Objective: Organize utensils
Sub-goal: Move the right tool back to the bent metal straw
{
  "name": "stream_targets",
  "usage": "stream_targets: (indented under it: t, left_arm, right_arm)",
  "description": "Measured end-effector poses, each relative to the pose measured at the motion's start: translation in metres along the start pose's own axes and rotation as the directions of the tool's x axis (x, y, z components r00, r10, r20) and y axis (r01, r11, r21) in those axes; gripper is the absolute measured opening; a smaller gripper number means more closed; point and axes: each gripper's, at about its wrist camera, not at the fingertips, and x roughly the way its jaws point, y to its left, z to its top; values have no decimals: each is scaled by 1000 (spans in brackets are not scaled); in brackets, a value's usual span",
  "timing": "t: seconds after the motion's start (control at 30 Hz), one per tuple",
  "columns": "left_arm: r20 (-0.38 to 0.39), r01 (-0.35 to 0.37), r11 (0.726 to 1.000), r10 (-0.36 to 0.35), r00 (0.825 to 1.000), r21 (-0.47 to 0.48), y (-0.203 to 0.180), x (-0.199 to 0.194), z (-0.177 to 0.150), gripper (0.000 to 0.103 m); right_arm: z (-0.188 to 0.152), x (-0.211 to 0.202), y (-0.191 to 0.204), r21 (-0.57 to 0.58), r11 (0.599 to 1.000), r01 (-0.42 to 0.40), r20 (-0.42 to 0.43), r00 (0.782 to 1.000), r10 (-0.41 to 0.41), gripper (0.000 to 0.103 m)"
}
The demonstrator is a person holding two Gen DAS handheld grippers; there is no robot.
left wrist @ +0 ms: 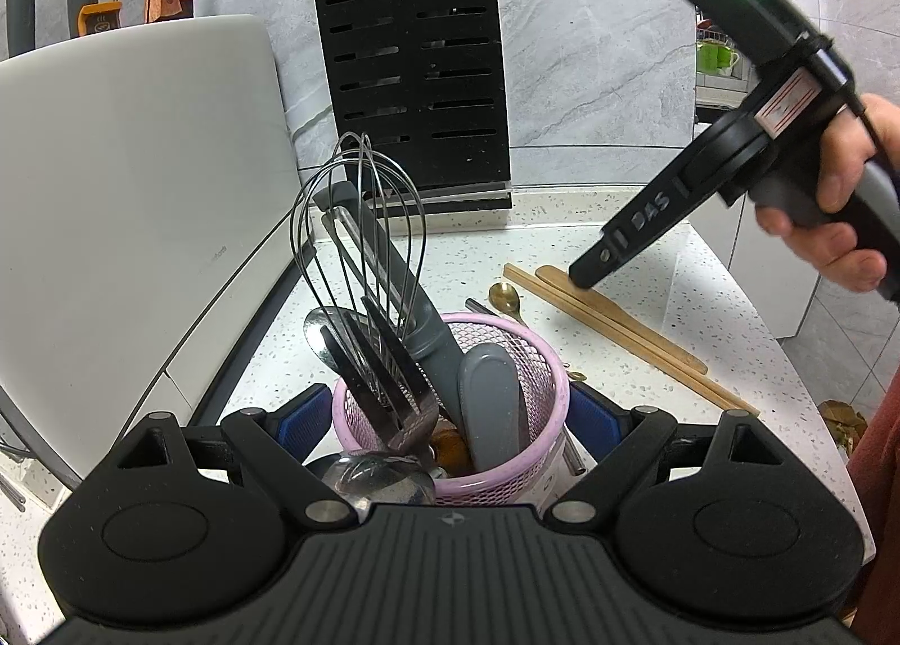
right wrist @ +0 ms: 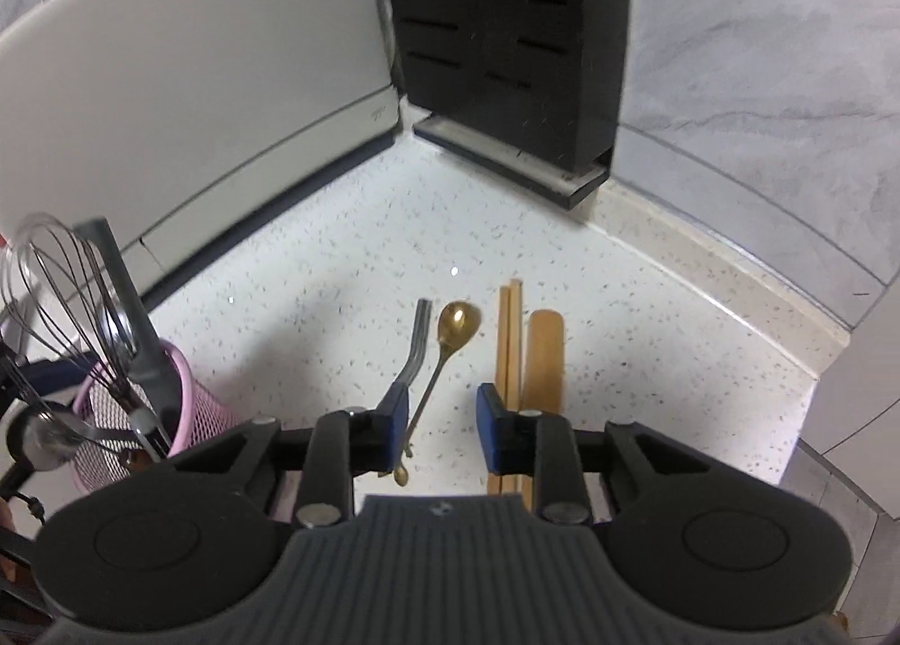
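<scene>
A pink mesh utensil cup (left wrist: 540, 364) stands on the speckled counter, between the blue pads of my left gripper (left wrist: 444, 420), which is shut on it. It holds a whisk (left wrist: 360, 229), a grey peeler, a grey spatula (left wrist: 489, 409) and spoons. The cup also shows in the right wrist view (right wrist: 185, 397). My right gripper (right wrist: 441, 417) is open and empty, low over a gold spoon (right wrist: 455, 324), with a steel fork (right wrist: 416, 341) to its left and wooden chopsticks (right wrist: 509, 335) and a flat wooden stick (right wrist: 544, 358) to its right. In the left wrist view the right gripper (left wrist: 585, 274) hovers over the chopsticks (left wrist: 619, 330).
A black knife block (left wrist: 416, 71) stands against the grey back wall. A white appliance (left wrist: 129, 184) fills the left side. The counter edge drops off at the right (left wrist: 810, 397). Knives and tools hang on the wall above.
</scene>
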Motion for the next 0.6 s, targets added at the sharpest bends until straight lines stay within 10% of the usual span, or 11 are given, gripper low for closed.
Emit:
stream_targets:
  t: [0.6]
  left_arm:
    - [0, -4, 1000, 4, 1000, 2, 0, -1, -1, 103]
  right_arm:
    - [28, 69, 20, 78, 997, 17, -172, 985, -3, 13]
